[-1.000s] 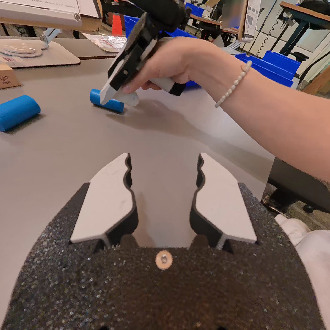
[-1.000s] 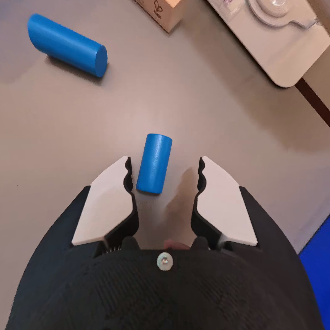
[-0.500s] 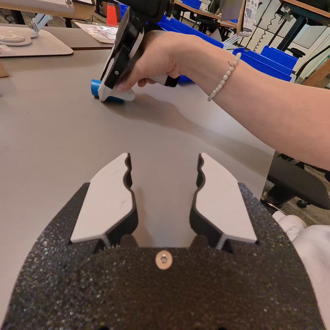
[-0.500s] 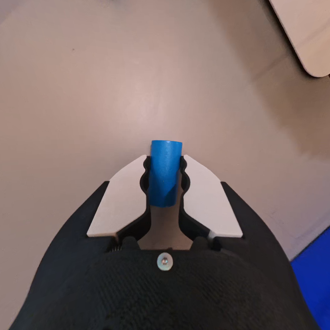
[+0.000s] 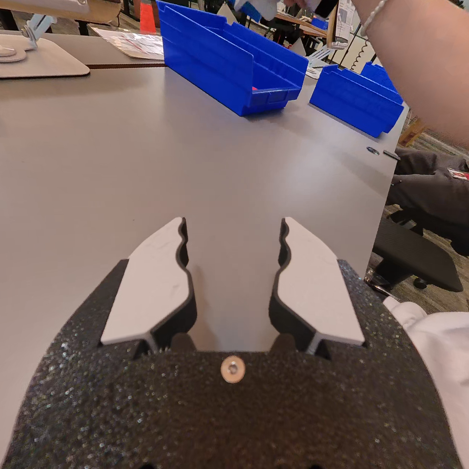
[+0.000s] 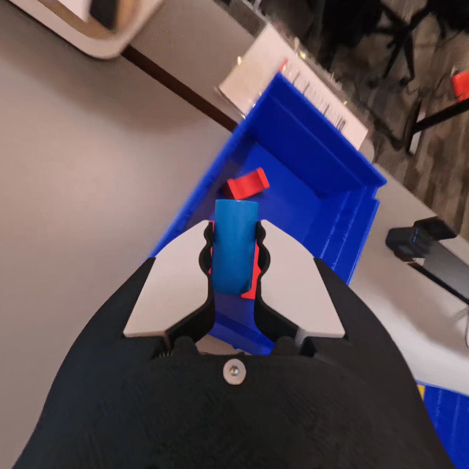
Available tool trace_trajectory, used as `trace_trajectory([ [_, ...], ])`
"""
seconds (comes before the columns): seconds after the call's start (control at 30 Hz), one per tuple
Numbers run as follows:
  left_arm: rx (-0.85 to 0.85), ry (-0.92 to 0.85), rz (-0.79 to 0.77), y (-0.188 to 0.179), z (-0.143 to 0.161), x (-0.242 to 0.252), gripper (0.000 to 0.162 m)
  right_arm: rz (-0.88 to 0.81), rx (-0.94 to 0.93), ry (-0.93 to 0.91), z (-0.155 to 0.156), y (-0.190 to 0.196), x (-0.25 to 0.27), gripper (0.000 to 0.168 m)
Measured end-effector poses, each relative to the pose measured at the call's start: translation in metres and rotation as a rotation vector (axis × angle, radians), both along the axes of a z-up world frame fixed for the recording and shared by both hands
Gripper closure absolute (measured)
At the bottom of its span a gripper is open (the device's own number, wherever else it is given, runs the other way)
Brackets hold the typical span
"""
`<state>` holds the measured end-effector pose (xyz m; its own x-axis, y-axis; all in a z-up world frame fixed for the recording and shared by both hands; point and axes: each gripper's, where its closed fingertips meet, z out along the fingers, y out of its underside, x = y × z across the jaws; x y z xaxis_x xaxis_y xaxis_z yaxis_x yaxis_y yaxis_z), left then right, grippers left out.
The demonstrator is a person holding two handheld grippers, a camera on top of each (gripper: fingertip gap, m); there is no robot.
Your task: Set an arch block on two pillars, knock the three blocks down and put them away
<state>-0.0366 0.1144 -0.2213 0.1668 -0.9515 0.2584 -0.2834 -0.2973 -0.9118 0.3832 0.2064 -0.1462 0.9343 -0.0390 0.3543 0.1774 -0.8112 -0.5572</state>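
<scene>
right gripper (image 6: 233,228): fingers closed on blue cylinder (image 6: 234,247), held in the air over blue bin (image 6: 299,203) with red blocks (image 6: 245,184) inside | left gripper (image 5: 233,223): fingers wide, nothing between, above grey table (image 5: 127,165)

We can read no writing clearly in either view. In the left wrist view, a printed sheet (image 5: 138,44) lies on the far surface at the upper left of the frame, its print too blurred to make out, and a paper with dark print (image 5: 345,15) stands at the upper right, also unreadable. In the right wrist view, a white sheet with rows of dark marks (image 6: 299,83) lies beyond the blue bin (image 6: 330,162) in the upper middle, smeared by motion.
</scene>
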Motion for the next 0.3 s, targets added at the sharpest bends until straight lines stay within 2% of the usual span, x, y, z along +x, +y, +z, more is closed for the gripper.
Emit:
trace_trajectory([
  [0.13, -0.007, 0.012, -0.021, -0.002, -0.003, 0.004, 0.093, 0.000, -0.045, 0.098, -0.036, -0.009, 0.032, 0.135],
  [0.3, -0.029, 0.025, -0.049, -0.002, -0.005, 0.011, 0.093, -0.012, -0.122, 0.143, -0.071, -0.003, 0.044, 0.135],
])
